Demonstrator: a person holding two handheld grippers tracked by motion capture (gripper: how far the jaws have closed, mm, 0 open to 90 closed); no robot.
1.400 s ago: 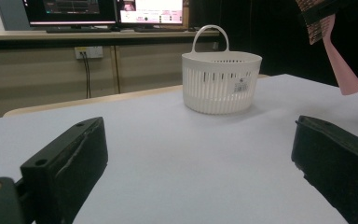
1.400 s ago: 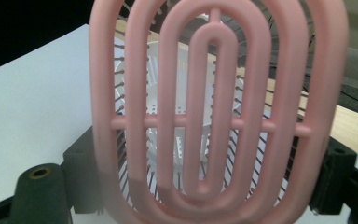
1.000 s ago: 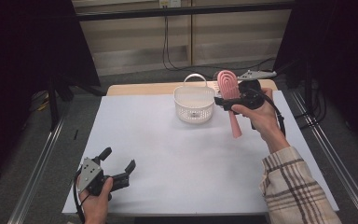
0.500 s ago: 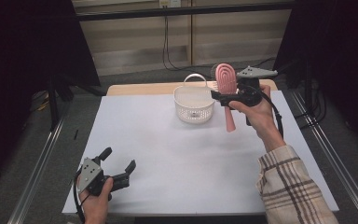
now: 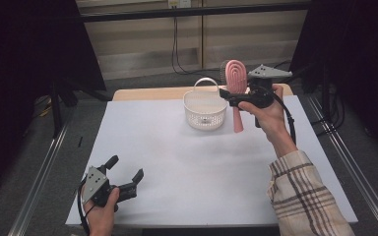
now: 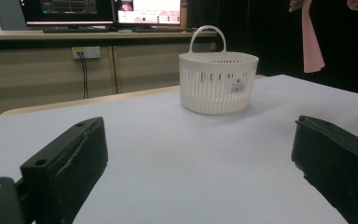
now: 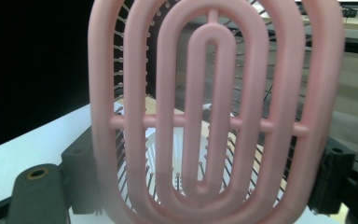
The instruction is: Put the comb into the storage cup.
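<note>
A: Carrying looks about done: the right gripper (image 5: 237, 97), jaws clamped on the pink hairbrush (image 5: 236, 84), holds it upright in the air just beside the white basket (image 5: 205, 109), handle hanging down. Dropping it in is what's left, I'd say.

B: Change from a second ago?

A: Brush has moved closer to the basket. The left gripper (image 5: 126, 178), jaws apart, stays idle well apart from the basket.
</note>
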